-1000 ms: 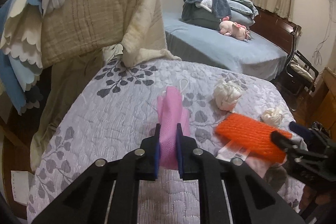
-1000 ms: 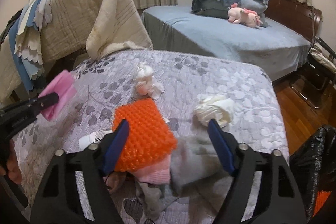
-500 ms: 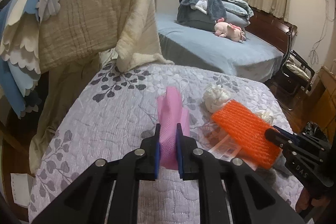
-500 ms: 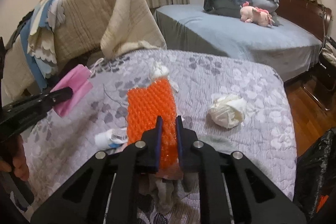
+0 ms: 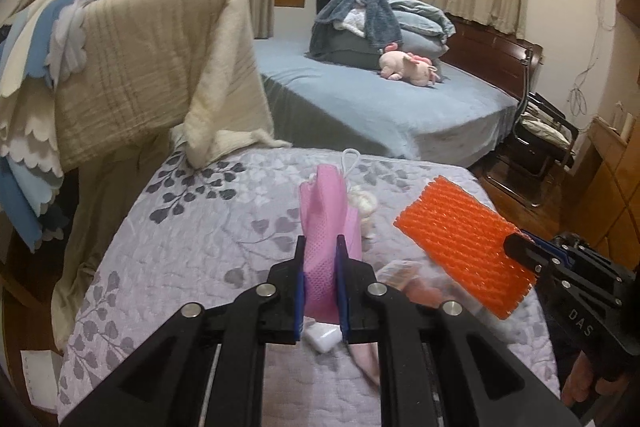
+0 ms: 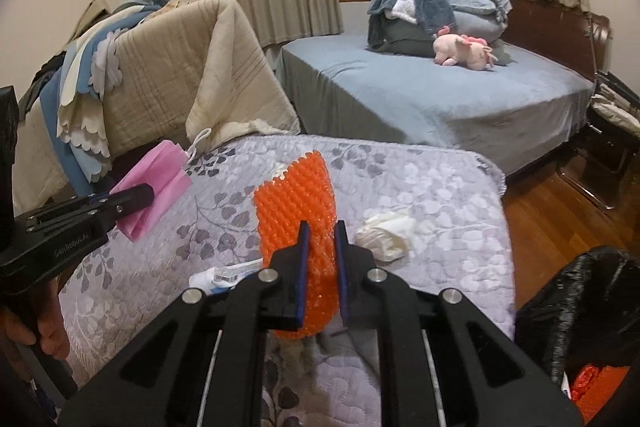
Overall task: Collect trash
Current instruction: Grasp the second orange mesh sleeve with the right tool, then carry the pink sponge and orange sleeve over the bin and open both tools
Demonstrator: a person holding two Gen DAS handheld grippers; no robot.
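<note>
My left gripper [image 5: 319, 247] is shut on a pink face mask [image 5: 326, 223] with a white ear loop, held up above the floral quilt [image 5: 192, 239]. My right gripper [image 6: 319, 231] is shut on an orange bubble-wrap sheet [image 6: 296, 195], which stands up from its jaws. The right wrist view shows the left gripper [image 6: 146, 193] with the mask [image 6: 154, 183] at the left. The left wrist view shows the right gripper [image 5: 516, 241] gripping the orange sheet [image 5: 460, 239] at the right. On the quilt lie a crumpled white tissue [image 6: 382, 233], another white wad [image 5: 364, 205] and a small white tube [image 6: 226, 273].
A black trash bag [image 6: 580, 311] with something orange inside stands on the wood floor at the lower right. Grey and pink cloth lies under the right gripper. Blankets drape over a rack [image 5: 132, 63] at the left. A blue bed [image 5: 380, 107] with a pink plush toy lies behind.
The right gripper closed on the orange sheet and lifted it off the quilt. Both grippers have risen with what they hold, and the tube and cloth under the sheet are uncovered.
</note>
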